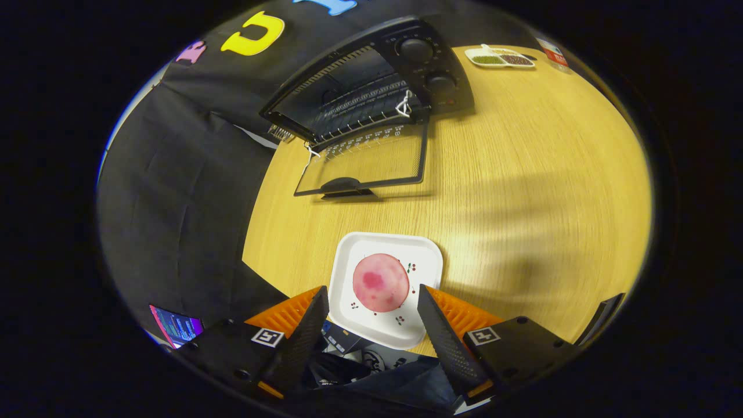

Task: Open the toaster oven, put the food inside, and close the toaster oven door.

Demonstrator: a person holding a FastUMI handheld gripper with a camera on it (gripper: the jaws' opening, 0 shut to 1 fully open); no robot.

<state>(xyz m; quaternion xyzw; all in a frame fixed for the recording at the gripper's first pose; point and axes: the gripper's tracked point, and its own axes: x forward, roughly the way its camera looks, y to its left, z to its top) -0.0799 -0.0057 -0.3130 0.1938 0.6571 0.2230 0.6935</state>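
The gripper [371,302] is hovering with fingers spread wide, gripping nothing, flanking a square white plate [426,255] carrying round pink food [381,282]. Beyond, the black toaster oven [418,58] is standing with its glass door [363,165] lying open on the wood-grain table [534,174]; no writing is legible.

Wooden table [522,174], light grain, carrying four items. Just ahead of the spread fingers of the gripper [371,302]: white square plate [426,255] bearing a round pink food piece [381,282], untouched. Well beyond: black toaster oven [371,81], glass door [365,162] folded down flat onto the tabletop. Farther off, beside the oven: divided white dish [502,58], then a red-and-white packet [552,53].
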